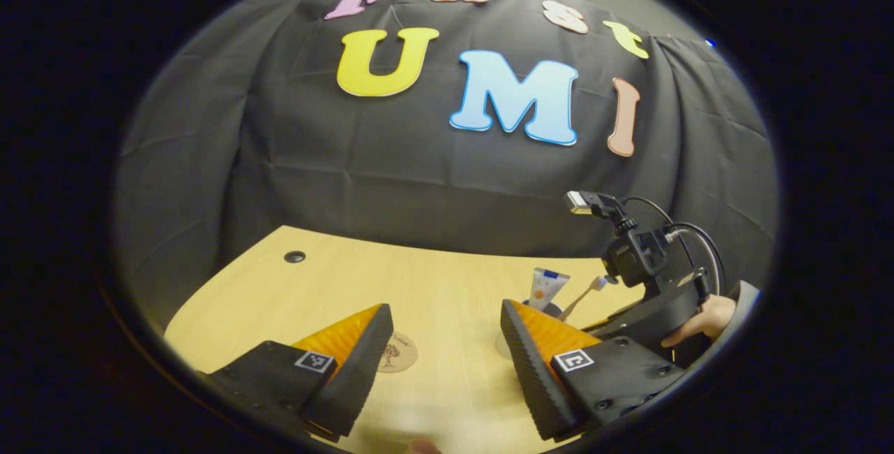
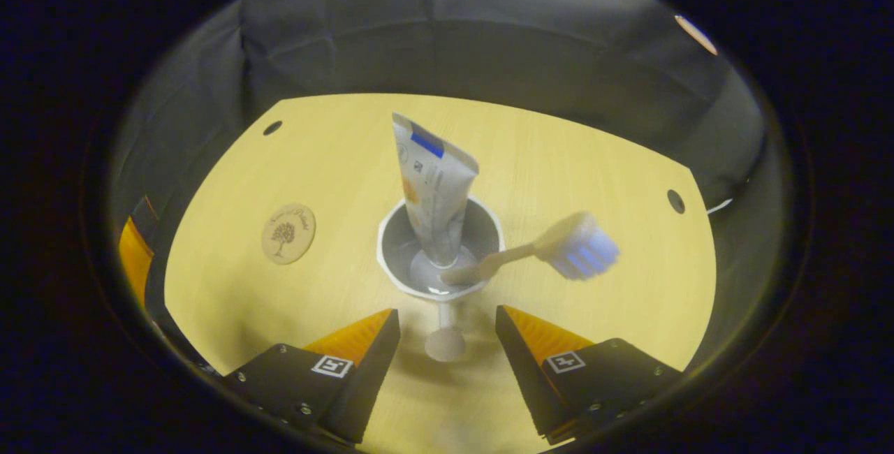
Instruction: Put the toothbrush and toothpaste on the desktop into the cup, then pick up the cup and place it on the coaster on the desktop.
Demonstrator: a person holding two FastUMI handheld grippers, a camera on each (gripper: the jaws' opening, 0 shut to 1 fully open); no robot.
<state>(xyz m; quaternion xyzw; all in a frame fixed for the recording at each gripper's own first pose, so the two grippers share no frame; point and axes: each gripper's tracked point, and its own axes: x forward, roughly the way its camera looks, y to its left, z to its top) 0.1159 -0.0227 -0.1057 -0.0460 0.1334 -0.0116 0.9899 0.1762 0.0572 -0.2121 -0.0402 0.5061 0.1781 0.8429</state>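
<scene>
In the right gripper view a grey stemmed cup (image 2: 401, 244) stands on the wooden desktop (image 2: 335, 154). A toothpaste tube (image 2: 433, 188) stands upright inside it. A toothbrush (image 2: 552, 248) leans in the cup, its bristled head hanging out to the right. The round wooden coaster (image 2: 288, 232) lies to the cup's left. My right gripper (image 2: 447, 353) is open just in front of the cup's foot, holding nothing. In the left gripper view my left gripper (image 1: 447, 363) is open above the desktop (image 1: 447, 286); the coaster (image 1: 398, 354) peeks past its left finger, and the toothpaste (image 1: 547, 286) and toothbrush (image 1: 583, 295) rise behind its right finger.
The other gripper (image 1: 649, 265) with its camera and cables, held by a hand (image 1: 702, 321), sits at the right of the left gripper view. Cable holes (image 2: 675, 200) (image 2: 272, 127) (image 1: 295, 256) pierce the desktop near its back edge. Black cloth hangs behind the desk.
</scene>
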